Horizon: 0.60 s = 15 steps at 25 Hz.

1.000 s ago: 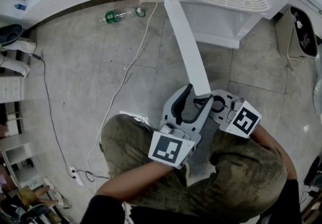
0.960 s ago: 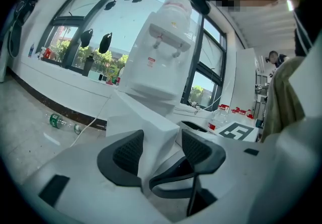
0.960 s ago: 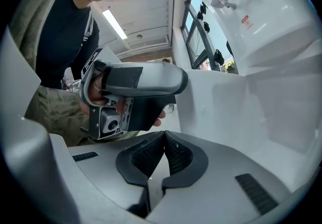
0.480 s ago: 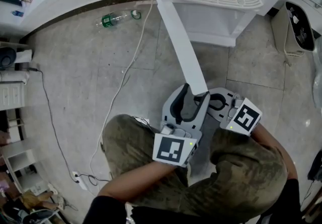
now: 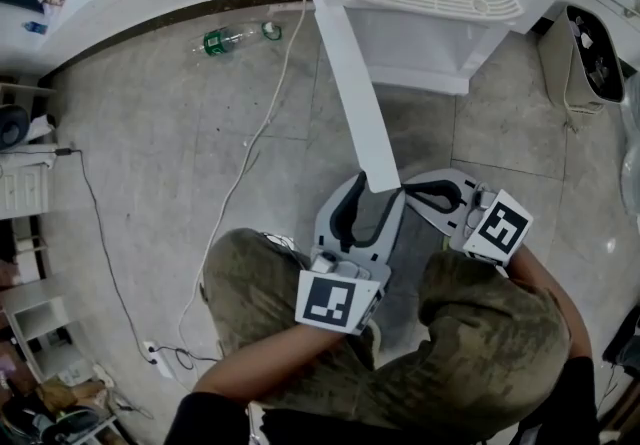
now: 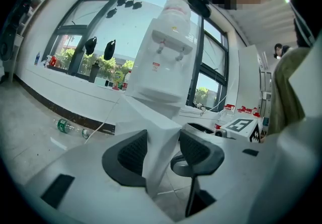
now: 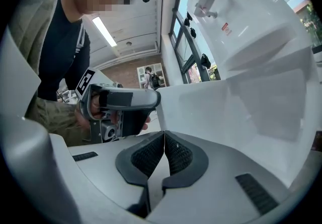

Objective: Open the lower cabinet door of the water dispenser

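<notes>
Head view. The cabinet door [image 5: 355, 83] of the water dispenser [image 5: 440, 38] stands swung open, seen edge-on as a white strip running from the dispenser at 12 o'clock down to mid-frame. The left gripper [image 5: 375, 195] clasps the door's free end; its jaws have just been closing, and its own view shows the door's edge between the pads. At 3 o'clock of that end, just beside it, the right gripper [image 5: 425, 196] is clenched on nothing. A plastic bottle [image 5: 232, 35] lies on the tiled floor [image 5: 150, 163] at 10 o'clock of the door; a white cable [image 5: 250, 148] trails between them.
</notes>
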Available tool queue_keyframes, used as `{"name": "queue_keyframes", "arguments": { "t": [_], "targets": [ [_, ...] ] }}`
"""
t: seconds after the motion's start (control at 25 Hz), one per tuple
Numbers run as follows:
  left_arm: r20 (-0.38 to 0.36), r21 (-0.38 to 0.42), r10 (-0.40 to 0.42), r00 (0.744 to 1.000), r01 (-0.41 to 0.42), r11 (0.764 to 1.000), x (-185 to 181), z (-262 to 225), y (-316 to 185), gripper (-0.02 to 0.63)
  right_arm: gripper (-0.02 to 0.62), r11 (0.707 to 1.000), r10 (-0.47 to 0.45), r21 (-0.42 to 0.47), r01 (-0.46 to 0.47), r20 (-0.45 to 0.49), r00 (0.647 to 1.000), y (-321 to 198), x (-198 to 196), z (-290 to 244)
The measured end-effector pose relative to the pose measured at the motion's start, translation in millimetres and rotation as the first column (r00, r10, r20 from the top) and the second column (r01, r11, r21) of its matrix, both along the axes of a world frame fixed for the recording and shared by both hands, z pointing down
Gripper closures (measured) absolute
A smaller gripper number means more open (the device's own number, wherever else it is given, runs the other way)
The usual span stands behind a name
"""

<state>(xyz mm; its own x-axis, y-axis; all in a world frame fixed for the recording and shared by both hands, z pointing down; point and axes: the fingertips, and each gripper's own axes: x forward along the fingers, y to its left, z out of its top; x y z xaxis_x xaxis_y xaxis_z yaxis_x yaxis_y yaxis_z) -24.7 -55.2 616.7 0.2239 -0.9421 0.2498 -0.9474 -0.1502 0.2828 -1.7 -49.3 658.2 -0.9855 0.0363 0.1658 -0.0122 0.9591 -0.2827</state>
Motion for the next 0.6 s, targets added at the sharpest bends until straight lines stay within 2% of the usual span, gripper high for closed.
{"name": "queue_keyframes", "arguments": {
  "t": [0.16,0.36,0.6],
  "targets": [
    [0.013,0.014,-0.015,1.000,0.015,1.000,-9.4,-0.9,4.5,0.419,0.595,0.999,0.034,-0.002,-0.034,0.002,0.999,-6.5,-2.1,2.6],
    [0.018,0.017,-0.045,0.999,0.044,0.999,-19.8,0.0,12.2,0.426,0.595,0.998,0.042,-0.057,-0.039,0.041,0.998,-6.5,-8.1,4.0],
    [0.025,0.023,-0.081,0.996,0.080,0.997,-33.1,-1.0,15.2,0.426,0.595,0.997,0.060,-0.048,-0.058,0.043,0.997,-21.3,-11.5,3.6]
  ]
}}
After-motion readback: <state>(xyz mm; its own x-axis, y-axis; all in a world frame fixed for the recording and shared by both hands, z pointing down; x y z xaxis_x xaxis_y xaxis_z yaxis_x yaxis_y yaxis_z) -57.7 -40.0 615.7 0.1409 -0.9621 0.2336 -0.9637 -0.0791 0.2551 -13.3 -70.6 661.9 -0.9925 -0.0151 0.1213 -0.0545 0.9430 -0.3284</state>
